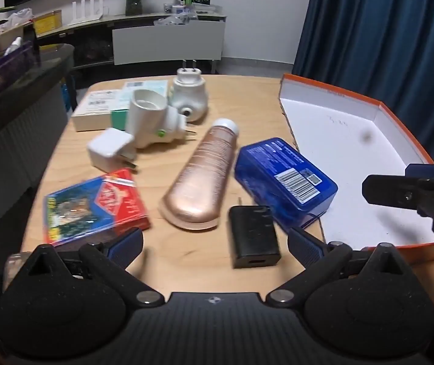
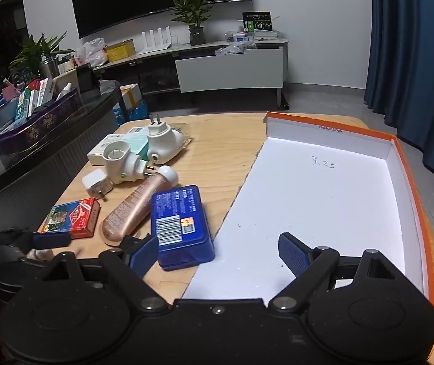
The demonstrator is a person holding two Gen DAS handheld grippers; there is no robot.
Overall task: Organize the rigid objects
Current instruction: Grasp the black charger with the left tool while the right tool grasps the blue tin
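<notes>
On the wooden table (image 1: 247, 103) lie a black charger (image 1: 253, 237), a rose-gold tube (image 1: 200, 176), a blue box (image 1: 284, 179), a red card pack (image 1: 95, 206), a white cube charger (image 1: 110, 150) and two white plug-in devices (image 1: 153, 118) (image 1: 189, 94). My left gripper (image 1: 215, 245) is open, and the black charger lies loose between its fingers. An open white box with an orange rim (image 2: 323, 197) fills the table's right side. My right gripper (image 2: 218, 254) hangs open over the box's near left edge, with the blue box (image 2: 180, 225) just beside its left finger.
White and teal cartons (image 1: 95, 106) lie at the table's far left. A dark counter (image 2: 65, 133) with a purple basket of packets (image 2: 37, 124) stands left of the table. Blue curtains (image 2: 414, 60) hang at the right; a TV stand (image 2: 229, 70) is behind.
</notes>
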